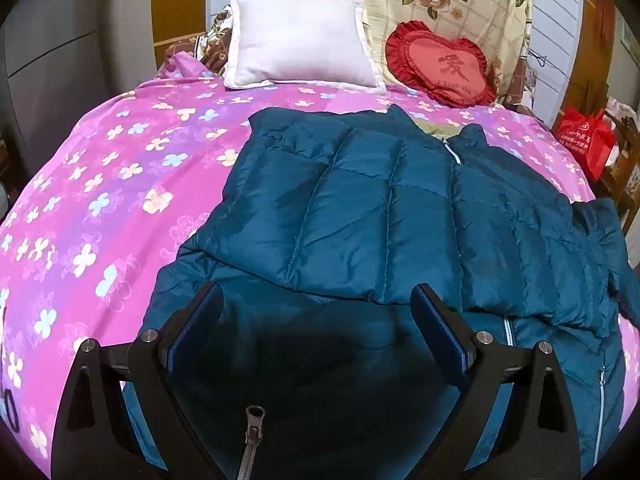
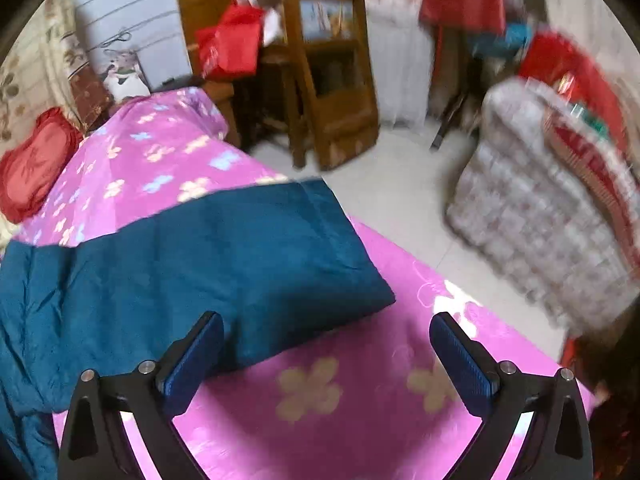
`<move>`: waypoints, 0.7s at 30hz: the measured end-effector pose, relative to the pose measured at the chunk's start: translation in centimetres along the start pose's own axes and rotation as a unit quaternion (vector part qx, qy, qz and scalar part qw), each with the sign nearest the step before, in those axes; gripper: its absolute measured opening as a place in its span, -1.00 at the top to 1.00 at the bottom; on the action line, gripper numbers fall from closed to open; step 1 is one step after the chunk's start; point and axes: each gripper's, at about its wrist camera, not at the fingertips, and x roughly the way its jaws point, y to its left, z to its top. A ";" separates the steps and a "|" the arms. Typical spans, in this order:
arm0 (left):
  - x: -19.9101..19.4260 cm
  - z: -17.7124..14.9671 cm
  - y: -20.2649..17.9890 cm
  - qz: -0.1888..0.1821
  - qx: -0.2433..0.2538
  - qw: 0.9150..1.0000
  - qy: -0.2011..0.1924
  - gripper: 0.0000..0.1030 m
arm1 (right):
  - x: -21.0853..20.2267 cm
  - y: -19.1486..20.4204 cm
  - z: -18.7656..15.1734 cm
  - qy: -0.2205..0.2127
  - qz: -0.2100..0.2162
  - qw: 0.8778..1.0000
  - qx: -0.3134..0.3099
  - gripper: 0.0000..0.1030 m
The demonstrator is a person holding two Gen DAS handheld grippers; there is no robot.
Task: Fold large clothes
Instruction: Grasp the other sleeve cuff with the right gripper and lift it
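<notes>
A large teal quilted jacket (image 1: 380, 208) lies on the pink flowered bed cover (image 1: 100, 200), front up, with its left sleeve folded across the chest. My left gripper (image 1: 320, 320) is open and empty, hovering over the jacket's lower hem near a zip pull (image 1: 254, 420). In the right wrist view the jacket's other sleeve (image 2: 260, 264) stretches out flat toward the bed's right edge. My right gripper (image 2: 326, 344) is open and empty just below the sleeve's cuff end, over the bed cover (image 2: 340, 400).
A white pillow (image 1: 300, 44) and a red heart cushion (image 1: 440, 64) sit at the bed's head. Beyond the bed's right edge are tiled floor (image 2: 400, 184), wooden shelves (image 2: 328, 60), a red bag (image 2: 232, 44) and a patterned bundle (image 2: 540, 208).
</notes>
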 end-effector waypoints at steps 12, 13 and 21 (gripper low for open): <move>0.7 0.0 0.2 0.011 -0.003 1.000 0.011 -0.84 | 2.3 3.5 -0.9 -0.022 0.020 0.993 -0.110 -0.20; 0.7 0.0 0.3 0.012 -0.004 1.000 0.010 -0.84 | 2.1 3.7 -1.1 -0.028 0.030 0.993 -0.114 -0.01; 0.9 -0.2 0.2 0.039 0.005 0.999 0.019 -0.84 | -4.1 8.1 -3.1 -0.125 -0.006 0.976 -0.181 0.60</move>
